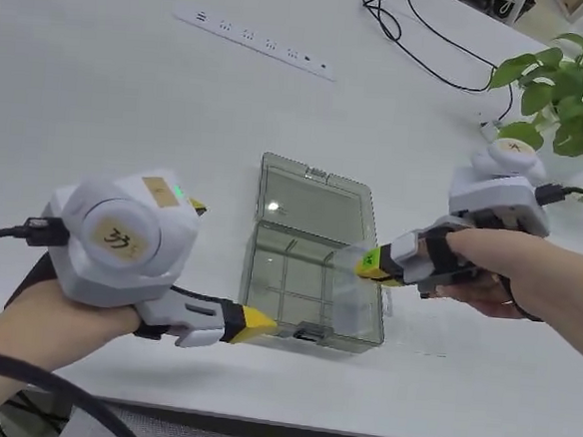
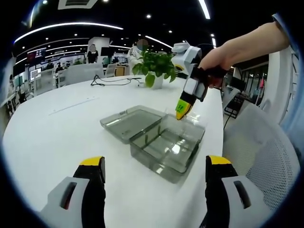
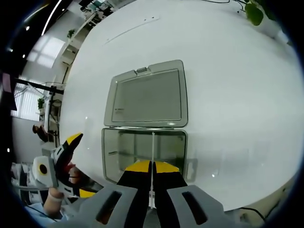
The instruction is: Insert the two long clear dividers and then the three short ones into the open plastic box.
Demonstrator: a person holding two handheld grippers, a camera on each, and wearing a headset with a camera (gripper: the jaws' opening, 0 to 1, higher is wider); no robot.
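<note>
Nearest in the head view, the left gripper (image 1: 225,265) sat in a person's left hand (image 1: 54,327) at the lower left, its yellow-tipped jaws spread wide and holding nothing, the lower tip just beside the front left corner of the plastic box (image 1: 311,290). The box stood open in the middle of the white table (image 1: 130,97), its lid (image 1: 312,205) laid flat behind the base, and clear partitions crossed inside the base, though how many could not be told. From the right, the right hand (image 1: 498,273) brought the right gripper (image 1: 371,266) over the box's right side, its jaws pinched on a clear divider (image 1: 352,259) held above the base. A white power strip (image 1: 254,38) lay far back on the table, a black cable (image 1: 433,48) looped beyond it, and a green plant (image 1: 571,88) stood at the top right corner. In the left gripper view, that gripper's own two jaws rose far apart from the bottom with the box on the table between and beyond them; the right gripper came down from above with its yellow tip at the far rim of the base, and a white mesh chair (image 2: 261,142) stood off the table edge. In the right gripper view, the jaws met on the divider, seen edge-on as a thin pale line running upright over the middle of the base; the lid lay beyond, and the left gripper waited at the lower left, beside the box.
</note>
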